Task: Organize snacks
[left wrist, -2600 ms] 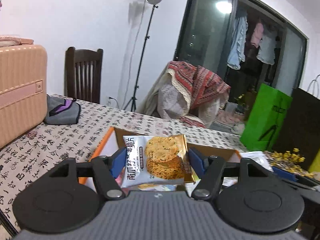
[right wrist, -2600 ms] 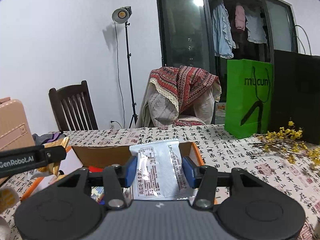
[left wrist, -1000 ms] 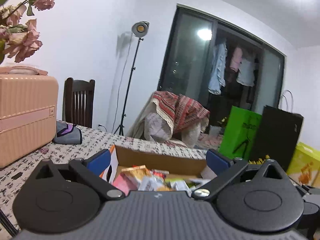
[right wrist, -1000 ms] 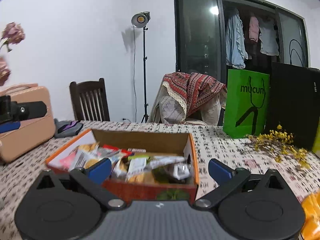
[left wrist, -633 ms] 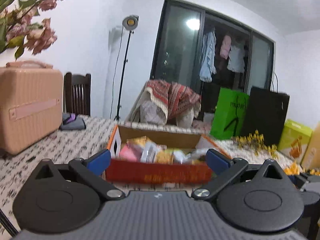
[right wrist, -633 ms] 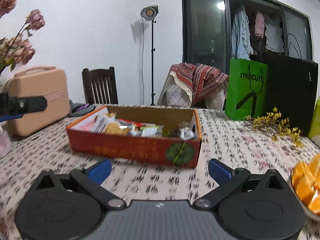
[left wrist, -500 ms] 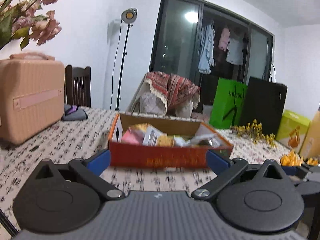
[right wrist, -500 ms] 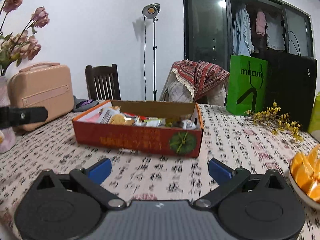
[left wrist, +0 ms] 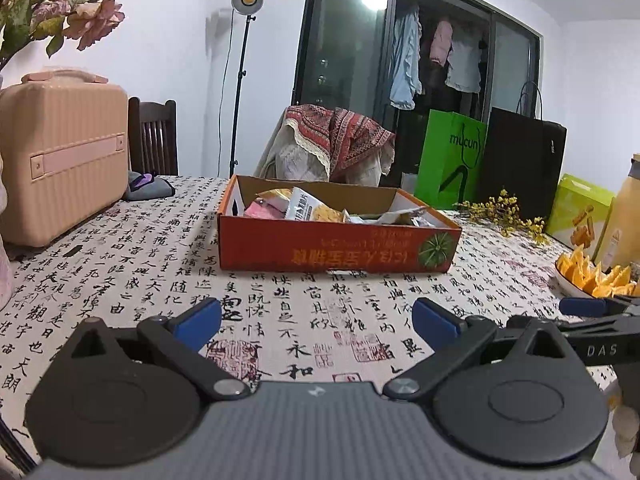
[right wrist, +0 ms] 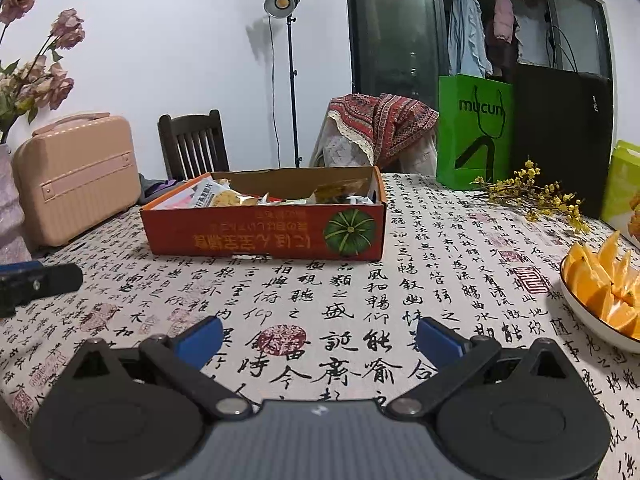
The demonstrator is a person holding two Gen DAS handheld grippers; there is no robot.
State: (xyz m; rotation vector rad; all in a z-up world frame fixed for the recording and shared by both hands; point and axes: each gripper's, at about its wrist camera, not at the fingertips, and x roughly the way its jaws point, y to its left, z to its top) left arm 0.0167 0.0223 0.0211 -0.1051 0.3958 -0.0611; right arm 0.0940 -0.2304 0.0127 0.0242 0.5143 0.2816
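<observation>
Two tools, both with nothing in them, and the snacks are all sitting in the box out in front, so the whole thing comes down to where that box is relative to each one.

Left wrist view first: the left tool (left wrist: 316, 322) has its blue fingers spread wide with only bare desk (left wrist: 120, 264) between them. The box (left wrist: 336, 246) sits straight ahead and well apart from the fingertips, long side facing the camera, running left to right. Snack packets (left wrist: 308, 210) are piled inside, poking just above the rim, more of them toward the left end. Off at the right edge you can see the right tool (left wrist: 588, 308) low over the desk, near a bowl of orange slices (left wrist: 592, 276).

Right wrist view: the right tool (right wrist: 320, 338) is also spread wide and empty. From here the box (right wrist: 264, 232) is ahead and a bit left of centre, again broadside on, with the packets (right wrist: 212, 196) heaped at its left end. The orange bowl (right wrist: 600, 284) is off to the right, clear of the path.

My guess: neither tool is obviously closer, both are well back. I can't spot any loose snack on the desk, so the job looks about finished. If anything more goes in, it's a straight push forward over the near wall.
</observation>
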